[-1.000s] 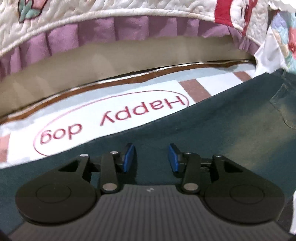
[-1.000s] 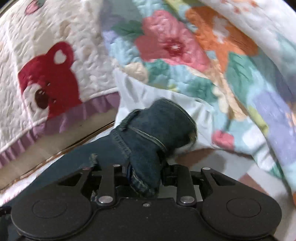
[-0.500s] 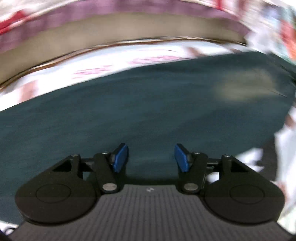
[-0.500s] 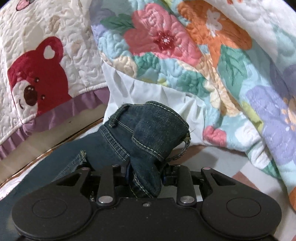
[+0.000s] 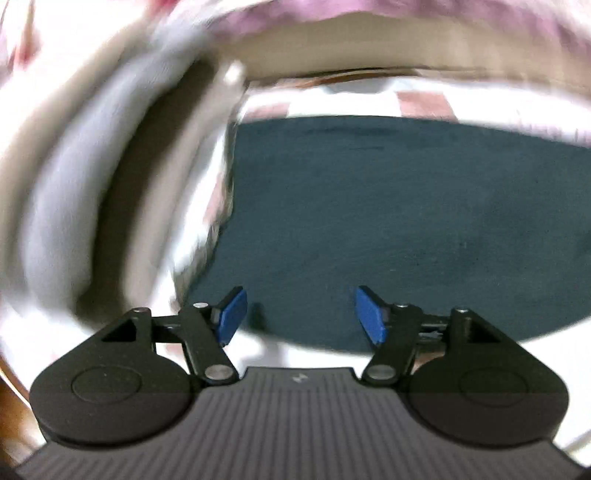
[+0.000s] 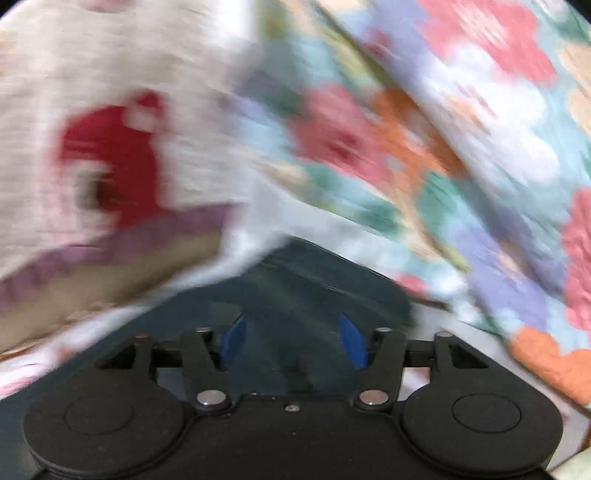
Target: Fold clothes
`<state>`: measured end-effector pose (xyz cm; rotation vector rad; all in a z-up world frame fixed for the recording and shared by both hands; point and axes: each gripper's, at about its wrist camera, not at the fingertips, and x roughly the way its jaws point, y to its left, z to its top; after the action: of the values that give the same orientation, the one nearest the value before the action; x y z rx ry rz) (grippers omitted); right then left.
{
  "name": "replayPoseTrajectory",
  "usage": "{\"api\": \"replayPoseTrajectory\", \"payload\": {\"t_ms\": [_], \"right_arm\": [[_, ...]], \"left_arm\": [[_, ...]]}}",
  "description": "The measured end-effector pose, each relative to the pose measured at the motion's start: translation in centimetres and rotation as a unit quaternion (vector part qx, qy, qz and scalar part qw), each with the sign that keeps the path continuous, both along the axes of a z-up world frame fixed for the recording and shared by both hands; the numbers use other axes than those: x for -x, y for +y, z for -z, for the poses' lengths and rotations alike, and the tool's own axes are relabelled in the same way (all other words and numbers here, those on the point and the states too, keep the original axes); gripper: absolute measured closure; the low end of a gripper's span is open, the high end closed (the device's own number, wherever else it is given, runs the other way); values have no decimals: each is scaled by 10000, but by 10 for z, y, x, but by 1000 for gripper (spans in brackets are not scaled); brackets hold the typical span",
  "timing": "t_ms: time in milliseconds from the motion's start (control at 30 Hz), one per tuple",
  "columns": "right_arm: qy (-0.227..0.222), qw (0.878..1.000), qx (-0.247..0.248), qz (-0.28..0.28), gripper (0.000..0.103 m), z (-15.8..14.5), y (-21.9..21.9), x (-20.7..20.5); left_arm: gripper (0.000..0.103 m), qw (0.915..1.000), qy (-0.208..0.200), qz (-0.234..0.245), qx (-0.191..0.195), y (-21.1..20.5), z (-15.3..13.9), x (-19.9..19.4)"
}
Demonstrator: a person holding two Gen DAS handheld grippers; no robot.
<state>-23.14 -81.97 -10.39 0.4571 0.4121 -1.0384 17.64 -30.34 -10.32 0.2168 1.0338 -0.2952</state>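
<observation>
Both the left gripper point(image 5: 297, 314) and the right gripper point(image 6: 291, 341) are opening, pinching nothing, so the jeans point(image 5: 388, 221) lie flat for folding.

In the left wrist view the jeans point(image 5: 388, 221) lie flat on a printed mat point(image 5: 369, 92), which shows along their far edge and at their left edge. The left claw point(image 5: 299, 314) hangs over the near edge of the jeans, nothing between its opening jaws. Beyond the mat runs a quilt's frilled hem point(image 5: 369, 11). To the left lies blurred bedding.

In the right wrist view the jeans point(image 6: 314, 288) spread under and ahead of the right claw point(image 6: 291, 339), its jaws opening, not pressing the cloth. Behind the jeans, a bear quilt point(image 6: 110, 147) hangs on the left and a flowered quilt point(image 6: 443, 147) drapes on the right.
</observation>
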Motion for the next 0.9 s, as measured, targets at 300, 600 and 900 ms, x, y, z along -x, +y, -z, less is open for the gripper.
{"api": "replayPoseTrajectory", "payload": {"t_ms": [300,600,900], "right_arm": [[542,9326,-654,-3508,40,17,161,-178],[1442,8763,-244,-4591,39,5,280,-221],[2147,8887,-539,-4015,39,31,283,-238]], "left_arm": [[36,9890,-193,-980,1089,41,3,4],[36,9745,-312,-1682,1453,48,20,3],[21,9636,-922,-2202,1207,68,33,-1]]}}
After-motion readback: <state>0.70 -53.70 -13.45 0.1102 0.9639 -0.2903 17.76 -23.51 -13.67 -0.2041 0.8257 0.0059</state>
